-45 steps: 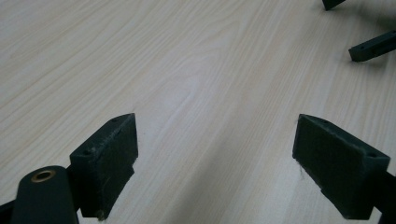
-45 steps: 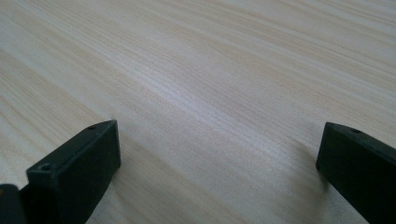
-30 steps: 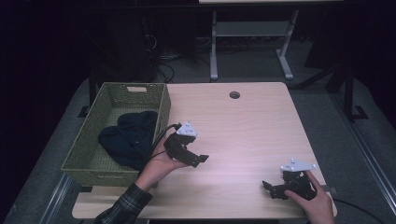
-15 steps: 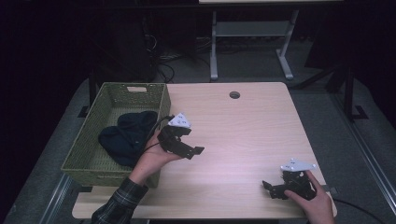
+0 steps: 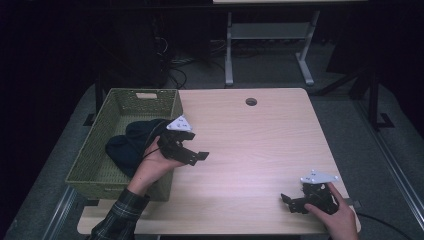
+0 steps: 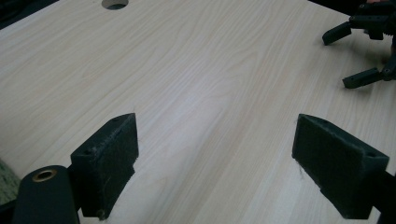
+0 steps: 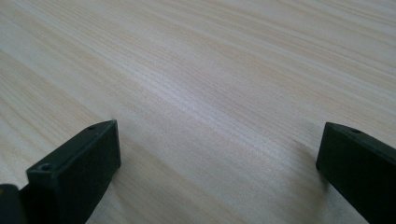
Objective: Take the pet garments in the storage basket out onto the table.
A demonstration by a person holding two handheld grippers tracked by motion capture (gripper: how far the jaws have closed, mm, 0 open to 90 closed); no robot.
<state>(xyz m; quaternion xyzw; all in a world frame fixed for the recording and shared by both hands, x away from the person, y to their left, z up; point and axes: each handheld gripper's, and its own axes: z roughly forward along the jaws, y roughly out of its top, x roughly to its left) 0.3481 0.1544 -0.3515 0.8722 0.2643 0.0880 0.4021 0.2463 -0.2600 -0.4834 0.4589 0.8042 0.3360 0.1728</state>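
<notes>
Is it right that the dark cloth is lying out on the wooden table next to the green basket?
Not quite. The high view shows the dark cloth lying inside the green basket, not out on the wooden table. The basket itself stands at the table's left side.

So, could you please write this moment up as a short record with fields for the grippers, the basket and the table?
left gripper: open, nothing between its jaws, held just right of the basket, above the table
right gripper: open, nothing between its jaws, low at the table's near right corner
basket: green woven, on the table's left side
basket contents: dark cloth, bundled
table: light wood, round hole near its far edge
</notes>
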